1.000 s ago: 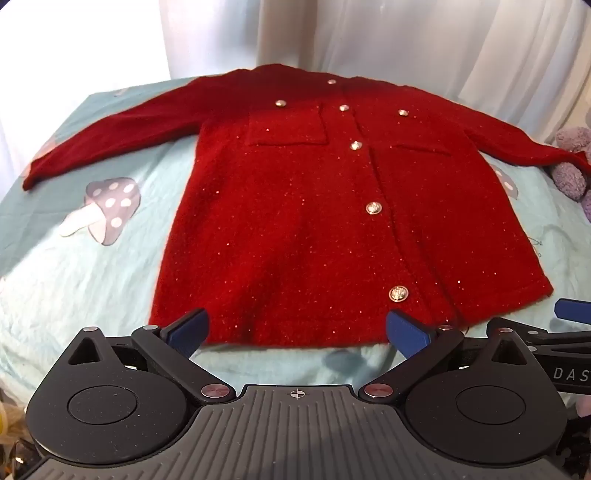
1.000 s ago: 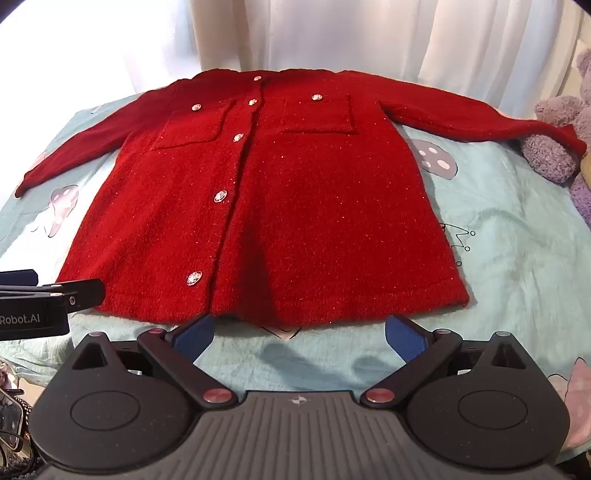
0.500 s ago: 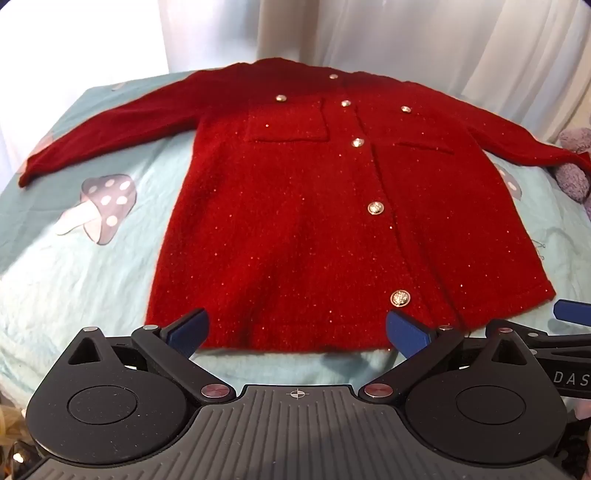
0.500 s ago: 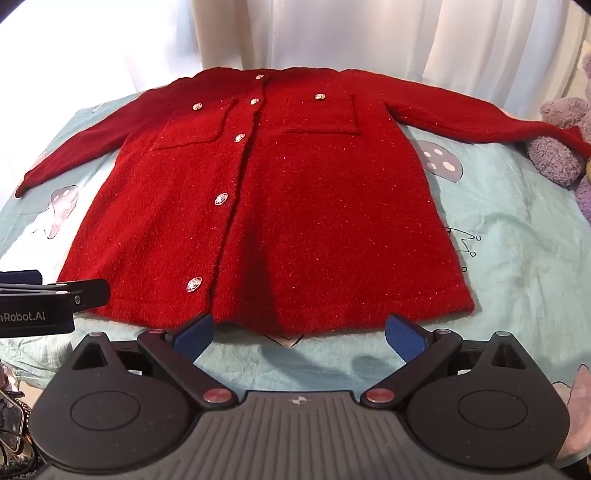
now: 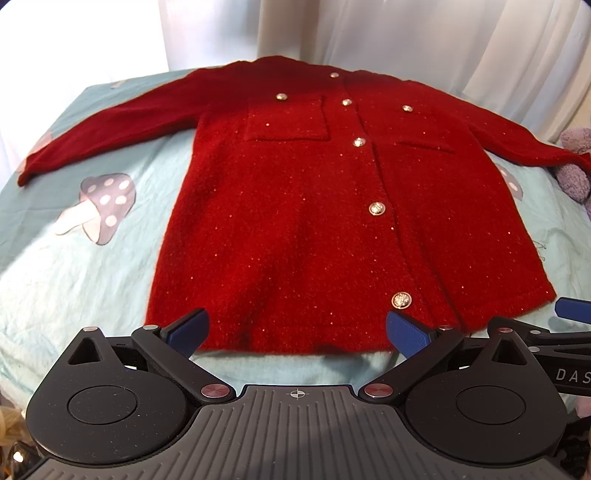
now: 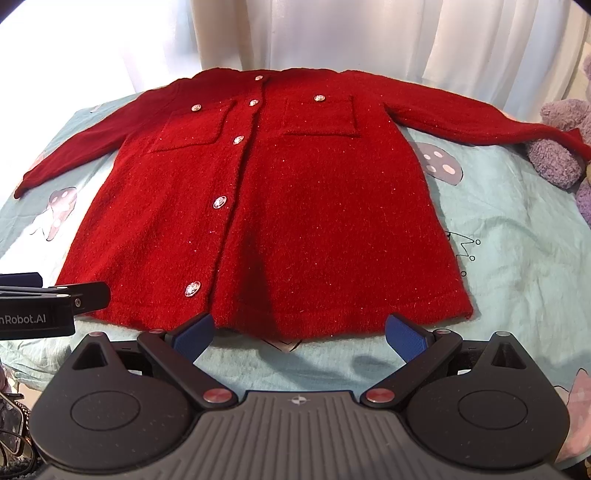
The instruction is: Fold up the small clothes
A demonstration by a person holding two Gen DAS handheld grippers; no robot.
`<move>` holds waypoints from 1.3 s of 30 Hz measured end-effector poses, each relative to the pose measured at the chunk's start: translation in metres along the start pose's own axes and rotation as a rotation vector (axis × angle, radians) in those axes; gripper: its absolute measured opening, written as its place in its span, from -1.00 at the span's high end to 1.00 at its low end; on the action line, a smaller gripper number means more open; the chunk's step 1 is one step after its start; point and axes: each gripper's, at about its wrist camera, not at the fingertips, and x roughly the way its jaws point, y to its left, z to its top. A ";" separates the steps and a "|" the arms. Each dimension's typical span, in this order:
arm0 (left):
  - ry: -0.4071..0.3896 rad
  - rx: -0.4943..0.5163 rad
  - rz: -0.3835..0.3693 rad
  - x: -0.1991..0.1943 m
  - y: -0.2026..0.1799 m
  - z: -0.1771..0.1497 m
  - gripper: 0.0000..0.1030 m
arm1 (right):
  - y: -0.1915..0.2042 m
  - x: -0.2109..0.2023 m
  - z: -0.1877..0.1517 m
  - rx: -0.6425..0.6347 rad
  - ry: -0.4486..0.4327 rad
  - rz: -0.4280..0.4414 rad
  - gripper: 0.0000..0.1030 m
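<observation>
A small red knitted cardigan with silver buttons and two chest pockets lies flat and buttoned on a pale teal sheet, sleeves spread to both sides, hem nearest me. It also shows in the right wrist view. My left gripper is open and empty, its blue pads over the left half of the hem. My right gripper is open and empty at the right half of the hem. Each gripper shows at the edge of the other's view.
The sheet carries mushroom prints. A purple plush toy lies at the right, under the right sleeve cuff. White curtains hang behind the table. The sheet drops off at the near and left edges.
Both grippers have moved slightly forward toward the hem; the cardigan sits a little lower and larger in both views. The cardigan itself has not moved.
</observation>
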 end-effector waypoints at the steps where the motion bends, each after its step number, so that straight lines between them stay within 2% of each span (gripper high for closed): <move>1: -0.001 -0.001 0.001 0.000 0.000 0.000 -1.00 | 0.000 0.000 0.000 -0.001 0.000 0.000 -0.93; 39: 0.024 0.003 0.010 0.006 -0.003 0.008 -1.00 | -0.007 0.004 0.004 0.010 0.000 0.004 -0.93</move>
